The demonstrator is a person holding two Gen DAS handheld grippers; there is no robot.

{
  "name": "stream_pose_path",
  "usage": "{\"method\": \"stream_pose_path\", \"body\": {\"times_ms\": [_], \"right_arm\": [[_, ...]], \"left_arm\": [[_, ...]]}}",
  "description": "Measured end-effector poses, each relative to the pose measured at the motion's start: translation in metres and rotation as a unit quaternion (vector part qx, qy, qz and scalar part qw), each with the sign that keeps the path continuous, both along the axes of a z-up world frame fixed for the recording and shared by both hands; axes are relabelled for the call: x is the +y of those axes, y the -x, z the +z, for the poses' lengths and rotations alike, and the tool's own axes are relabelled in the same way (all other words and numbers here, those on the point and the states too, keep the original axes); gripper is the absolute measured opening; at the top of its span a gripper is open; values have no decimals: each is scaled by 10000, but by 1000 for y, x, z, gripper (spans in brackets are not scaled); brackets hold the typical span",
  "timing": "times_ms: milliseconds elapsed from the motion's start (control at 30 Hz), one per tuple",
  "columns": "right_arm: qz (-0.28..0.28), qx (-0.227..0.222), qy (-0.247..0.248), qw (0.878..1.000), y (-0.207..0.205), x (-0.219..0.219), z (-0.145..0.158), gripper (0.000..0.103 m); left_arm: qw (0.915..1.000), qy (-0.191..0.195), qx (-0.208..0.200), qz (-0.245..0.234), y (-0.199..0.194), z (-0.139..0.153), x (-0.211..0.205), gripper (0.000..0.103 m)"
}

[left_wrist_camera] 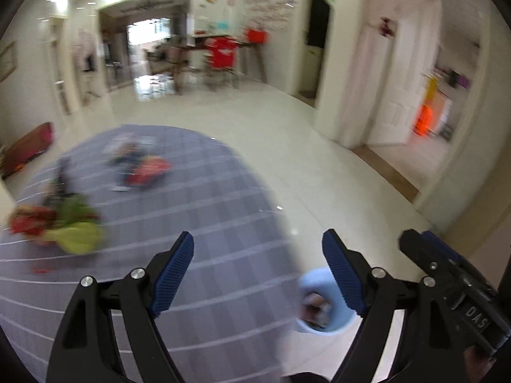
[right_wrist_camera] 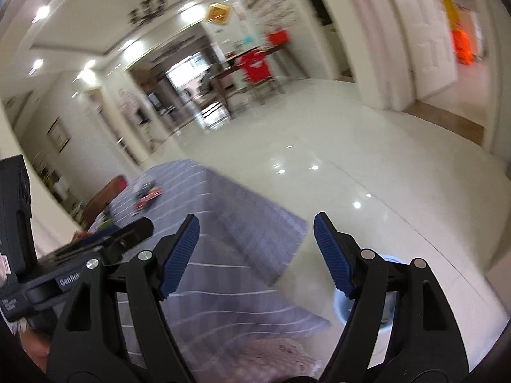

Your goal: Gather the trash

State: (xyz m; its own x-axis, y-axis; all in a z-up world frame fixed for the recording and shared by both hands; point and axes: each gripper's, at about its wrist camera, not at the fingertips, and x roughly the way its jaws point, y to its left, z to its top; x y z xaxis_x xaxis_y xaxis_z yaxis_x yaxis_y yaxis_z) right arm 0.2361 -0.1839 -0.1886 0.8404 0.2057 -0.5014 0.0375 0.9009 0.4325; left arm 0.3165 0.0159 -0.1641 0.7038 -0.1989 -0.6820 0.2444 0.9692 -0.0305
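The left claw is wide apart and has nothing in it. It hangs over the edge of a bed with a gray checked sheet. The right claw is wide apart too, and it holds nothing. It hangs over the same edge of the bed, where the sheet drops down to the shiny white floor.

Both pictures are blurry, so small things are hard to make out.

The trash lies on the bed, well away from both claws. On the left side there is a heap of red, green and yellow wrappers. Farther back, near the middle of the bed, there is a second little heap, red and dark. From the right claw's camera this far heap looks like a small red spot.

A light blue bin stands on the floor just beside the bed. It sits low between the left claw's fingers, closer to the right finger. Something is inside it, but I cannot tell what. From the right camera the bin is mostly hidden behind the right finger.

Far across the room there is a table with a red shirt hanging by it.
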Motion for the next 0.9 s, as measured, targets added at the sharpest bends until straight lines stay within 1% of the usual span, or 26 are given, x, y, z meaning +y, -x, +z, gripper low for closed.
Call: {"method": "stream_pose_path", "body": {"times_ms": [67,133,200,233,300,367,467,567,600,667,733,800,833,867,900], "right_arm": [[256,31,92,9996,-13,26,4,74],[511,64,190,9985,-28,55,6,74],[726,114,276,9969,-42,80,7,74],[854,145,320,9957,-51,96,6,74],[1037,207,373,9937,-61,119,2,74],[1176,270,434,9918,-71,136,1,74],[1337,360,535,9889,-84,157,-1,74],[1436,436,605,9868,-93,165,-7,74],[1441,448,618,9866,-96,168,-8,74],[1462,492,647,9859,-103,173,-11,74],[1457,532,649,9858,-108,172,-12,74],[1456,555,639,9857,-112,174,-13,74],[1453,565,621,9858,-115,174,-14,74],[1450,566,609,9859,-116,175,-14,74],[1448,568,595,9860,-117,175,-15,74]], "left_arm": [[9994,-163,-171,245,-3,7,33,81],[9972,-511,-268,483,-9,9,69,81],[9948,-742,-265,651,-14,6,97,81],[9938,-790,-247,746,-17,5,108,81],[9927,-707,-126,973,-23,-2,139,81],[9928,-515,52,1081,-33,-8,162,81],[9933,-384,168,1078,-40,-18,173,81],[9933,-452,219,1041,-47,-25,178,80],[9932,-480,262,1030,-51,-27,178,79],[9935,-489,364,966,-59,-32,177,71],[9933,-526,438,931,-65,-37,175,69],[9931,-563,471,917,-68,-41,174,59],[9934,-480,533,892,-69,-42,175,49],[9940,-395,557,852,-70,-42,175,36],[9945,-354,559,818,-70,-42,174,30]]}}
